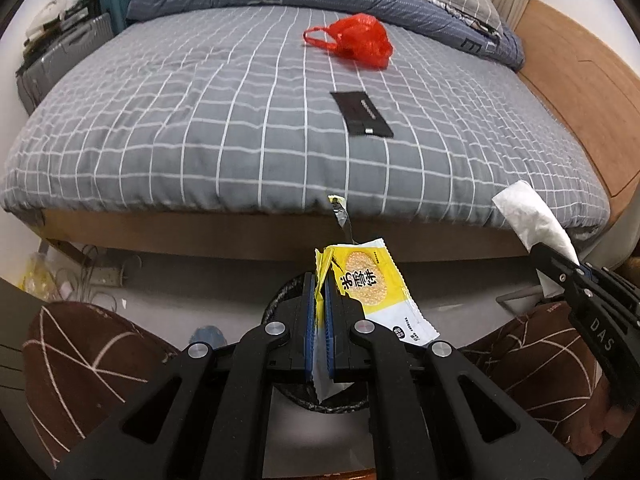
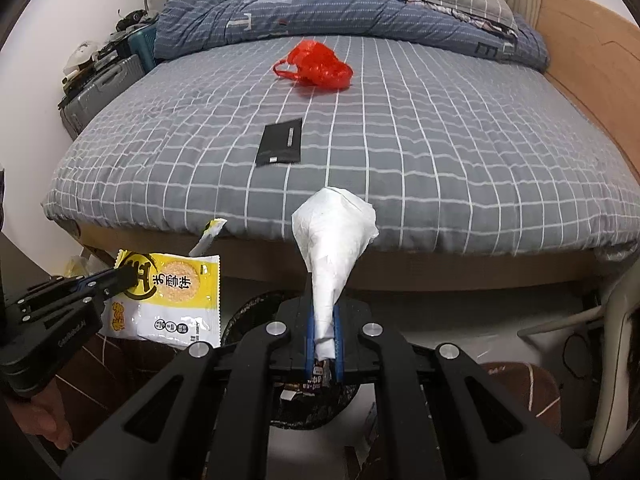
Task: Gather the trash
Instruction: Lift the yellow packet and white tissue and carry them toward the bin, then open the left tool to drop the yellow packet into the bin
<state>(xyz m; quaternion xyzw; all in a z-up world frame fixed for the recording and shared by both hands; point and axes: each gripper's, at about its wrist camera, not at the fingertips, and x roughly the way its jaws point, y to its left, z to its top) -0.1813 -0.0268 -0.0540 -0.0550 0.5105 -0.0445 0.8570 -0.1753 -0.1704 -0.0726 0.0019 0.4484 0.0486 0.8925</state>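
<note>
Left gripper (image 1: 319,276) clamped on a yellow snack wrapper (image 1: 372,284); right gripper (image 2: 324,320) clamped on a white tissue (image 2: 332,240). Both hang over a dark mesh bin (image 2: 248,316) on the floor, apparently for dropping. On the bed (image 1: 160,120) beyond lie a red plastic bag (image 1: 356,40) and black packet (image 1: 362,114), uncollected.

The right tool's (image 1: 538,246) black arm, at about four o'clock in the left wrist view, carries the white letters "DAS". The yellow snack wrapper (image 2: 176,280), at nine o'clock in the right wrist view, bears large black Chinese characters that end in "饼" beside a round cracker picture. Small print on the black flat packet (image 2: 280,142) lying on the bed cannot be read.
</note>
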